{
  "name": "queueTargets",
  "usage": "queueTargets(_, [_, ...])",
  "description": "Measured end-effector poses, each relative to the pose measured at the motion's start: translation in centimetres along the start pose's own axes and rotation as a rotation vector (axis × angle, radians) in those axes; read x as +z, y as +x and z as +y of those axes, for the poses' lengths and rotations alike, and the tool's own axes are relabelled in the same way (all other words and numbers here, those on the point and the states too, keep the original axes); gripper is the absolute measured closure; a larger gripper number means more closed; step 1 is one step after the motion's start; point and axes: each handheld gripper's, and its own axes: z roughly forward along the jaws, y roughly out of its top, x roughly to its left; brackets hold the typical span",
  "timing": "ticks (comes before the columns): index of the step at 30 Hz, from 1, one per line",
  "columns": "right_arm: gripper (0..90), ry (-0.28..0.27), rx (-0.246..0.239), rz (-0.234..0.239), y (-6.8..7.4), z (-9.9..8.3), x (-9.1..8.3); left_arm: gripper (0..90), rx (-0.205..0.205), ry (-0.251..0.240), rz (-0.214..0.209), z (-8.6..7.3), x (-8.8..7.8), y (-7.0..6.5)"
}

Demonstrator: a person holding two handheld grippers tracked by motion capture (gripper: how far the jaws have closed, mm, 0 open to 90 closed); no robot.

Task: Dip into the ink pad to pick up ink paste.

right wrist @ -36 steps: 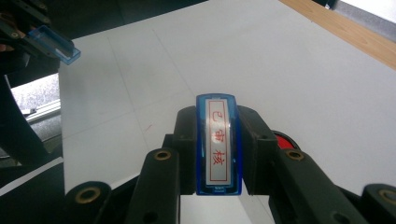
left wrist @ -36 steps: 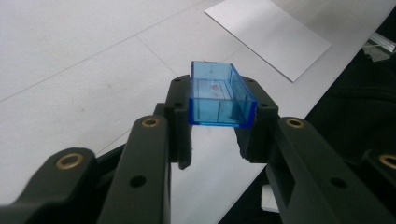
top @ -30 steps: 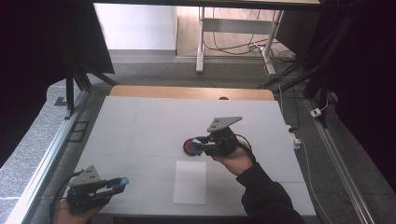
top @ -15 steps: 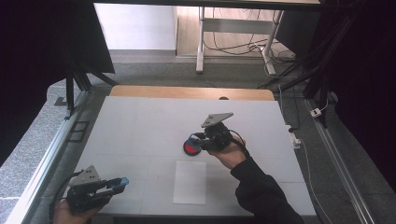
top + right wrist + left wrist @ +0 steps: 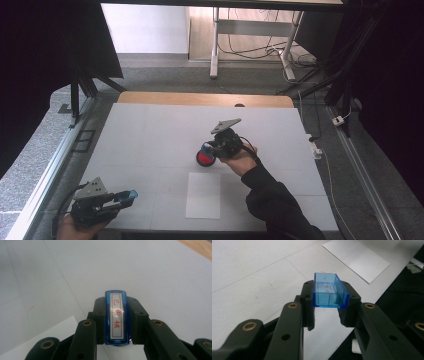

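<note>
My right gripper [image 5: 216,148] is shut on a blue stamp [image 5: 117,317] whose white label carries red characters. In the high view it hovers mid-table, its tips at a round red pad with a dark rim [image 5: 204,159]; whether the stamp touches the pad is hidden. A white paper sheet [image 5: 203,195] lies just nearer than the pad. At the table's near left corner my left gripper [image 5: 125,197] is shut on a clear blue box-shaped cap [image 5: 329,291], held a little above the table with its hollow side up.
The white table [image 5: 150,135] has a wooden strip [image 5: 200,99] along its far edge. Metal rails [image 5: 55,165] run along both sides. The person's dark sleeve [image 5: 272,200] reaches in from the bottom right. The paper sheet [image 5: 357,260] lies ahead of the left gripper.
My right gripper has shifted a little left and farther away with the stamp, closing on the red pad. The left gripper has stayed put.
</note>
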Motion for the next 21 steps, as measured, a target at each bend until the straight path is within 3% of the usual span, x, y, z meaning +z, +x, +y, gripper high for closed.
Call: queueTargets(21, [71.3,0.052,0.008,-0.038,-0.9,-0.6,2.6,68.8,0.005,0.002,-0.001,0.0,0.0,0.0])
